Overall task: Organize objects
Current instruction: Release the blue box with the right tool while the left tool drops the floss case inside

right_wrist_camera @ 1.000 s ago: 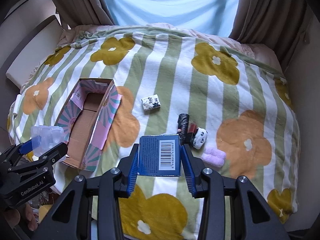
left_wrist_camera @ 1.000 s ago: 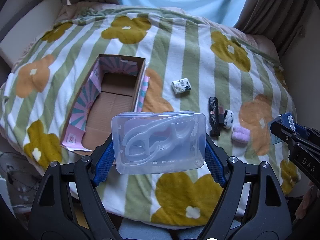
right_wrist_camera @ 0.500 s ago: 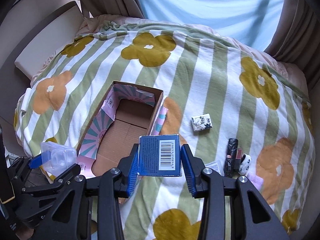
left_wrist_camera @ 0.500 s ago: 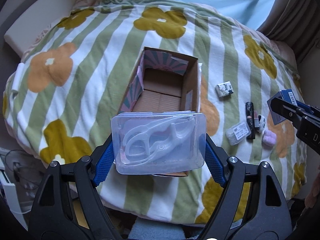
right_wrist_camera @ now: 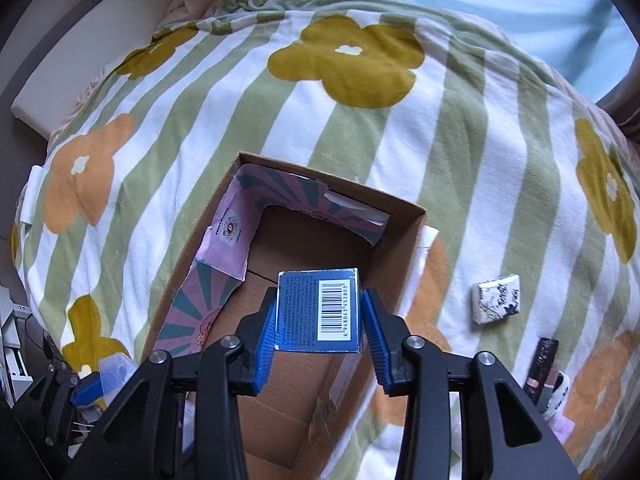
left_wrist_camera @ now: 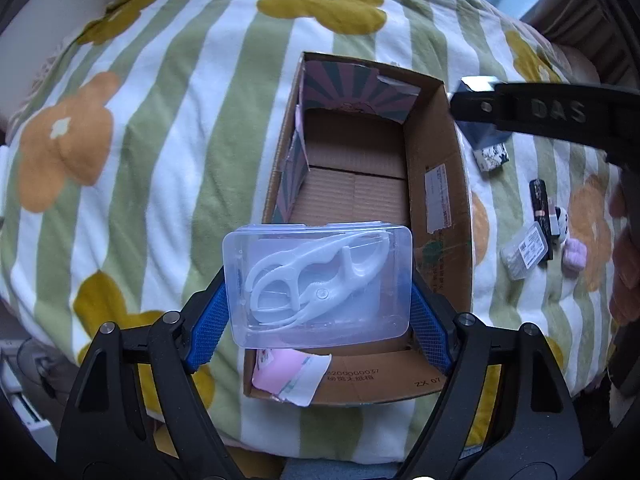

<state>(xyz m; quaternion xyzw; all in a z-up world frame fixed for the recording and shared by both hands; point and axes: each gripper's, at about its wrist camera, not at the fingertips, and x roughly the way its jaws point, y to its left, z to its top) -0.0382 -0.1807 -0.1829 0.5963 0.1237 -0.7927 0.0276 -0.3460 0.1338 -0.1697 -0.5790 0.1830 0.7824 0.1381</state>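
clear floss case (left_wrist_camera: 318,286) clamped in left tongs (left_wrist_camera: 316,308), over cardboard box (left_wrist_camera: 438,184)

cardboard box (left_wrist_camera: 436,184) on blanket (left_wrist_camera: 160,128), small items right

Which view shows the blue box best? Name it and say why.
The right wrist view: the blue box sits centred between the right gripper pads, barcode face plainly readable. The left wrist view shows only a dark blue corner of it behind the black gripper arm, beside the cardboard box.
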